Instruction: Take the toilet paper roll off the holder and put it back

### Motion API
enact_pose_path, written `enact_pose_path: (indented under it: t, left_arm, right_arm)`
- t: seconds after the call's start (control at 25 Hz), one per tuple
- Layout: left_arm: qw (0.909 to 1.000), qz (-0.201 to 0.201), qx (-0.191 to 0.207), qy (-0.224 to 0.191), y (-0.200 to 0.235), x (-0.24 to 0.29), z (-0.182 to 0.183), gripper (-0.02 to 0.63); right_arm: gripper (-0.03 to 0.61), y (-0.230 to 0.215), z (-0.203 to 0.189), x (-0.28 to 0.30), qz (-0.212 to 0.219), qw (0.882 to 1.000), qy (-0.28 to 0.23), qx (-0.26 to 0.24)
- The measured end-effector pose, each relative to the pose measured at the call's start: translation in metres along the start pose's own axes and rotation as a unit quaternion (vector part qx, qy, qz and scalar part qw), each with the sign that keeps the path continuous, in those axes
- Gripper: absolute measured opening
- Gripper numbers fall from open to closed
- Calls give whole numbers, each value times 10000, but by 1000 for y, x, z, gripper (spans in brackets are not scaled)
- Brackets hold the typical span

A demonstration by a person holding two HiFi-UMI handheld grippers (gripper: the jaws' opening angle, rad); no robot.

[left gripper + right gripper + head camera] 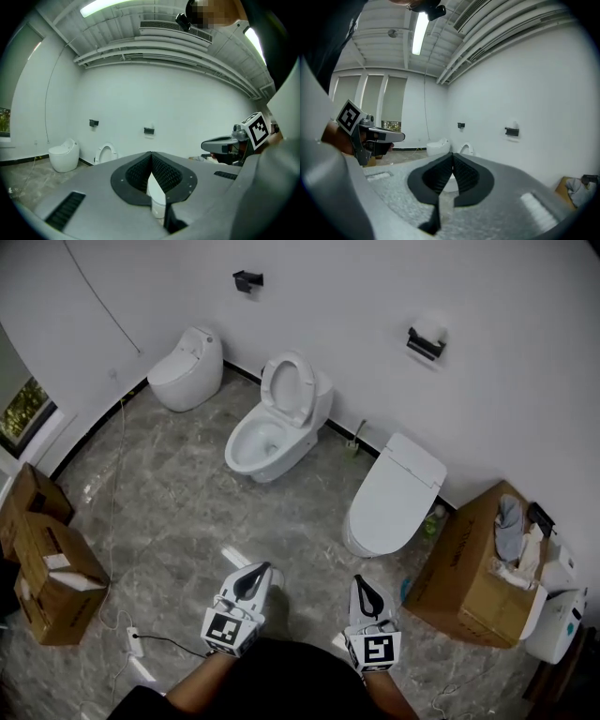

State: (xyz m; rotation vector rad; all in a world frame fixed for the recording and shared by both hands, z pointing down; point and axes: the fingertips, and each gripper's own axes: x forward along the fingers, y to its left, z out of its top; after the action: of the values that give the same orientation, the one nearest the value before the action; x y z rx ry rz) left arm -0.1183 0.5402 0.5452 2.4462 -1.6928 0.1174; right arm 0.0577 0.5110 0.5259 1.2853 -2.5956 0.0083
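Observation:
The toilet paper roll (431, 330) is white and sits on a black wall holder (424, 345) above the closed toilet (398, 491), far ahead and to the right of both grippers. The same holder (512, 131) shows small on the wall in the right gripper view, and as the holder (149, 131) in the left gripper view. My left gripper (264, 569) and right gripper (359, 580) hang low over the floor, side by side, both shut with nothing between the jaws. A second black holder (248, 280) is further left on the wall.
An open-lid toilet (277, 423) stands in the middle and a round one (186, 368) at the left. A cardboard box (473, 563) with rags is at the right, more boxes (47, 568) at the left. A cable and power strip (134, 641) lie on the marble floor.

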Motion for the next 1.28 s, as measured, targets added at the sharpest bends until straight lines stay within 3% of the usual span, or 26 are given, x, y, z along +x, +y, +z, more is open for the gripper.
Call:
enact_pose_path:
  t: [0.12,0.28,0.4,0.44,0.56,0.68,0.92,1.04,1.28]
  left_arm:
    - [9994,-95,-326,61,44,40,19,14]
    - [9975,-636,292,132,92,89,31,14]
    - [9973,-718,-38,123,123,120,53,14]
    - [9971,-742,-136,110,132,129,58,14]
    - [9953,-949,196,1,157,151,58,14]
    - [9938,-1081,265,-79,170,175,62,14]
    - [9926,-1209,-57,-40,177,217,73,14]
    - [9914,-1286,225,-74,188,239,73,14]
    - [9929,-1130,-344,-137,222,307,97,14]
  right_arm:
    - [-2,-5,22,65,34,9999,69,145]
    - [-2,-8,47,143,100,9991,170,387]
    - [-2,-16,59,187,-58,9990,195,402]
    - [-2,-18,61,198,-135,9989,196,398]
    - [-2,-28,61,217,-436,9979,273,391]
    - [-2,-38,53,230,-572,9962,409,521]
    - [-2,-65,53,252,-763,9941,441,634]
    - [-2,-84,59,271,-793,9944,262,654]
    - [-2,-151,68,336,-984,9923,-47,750]
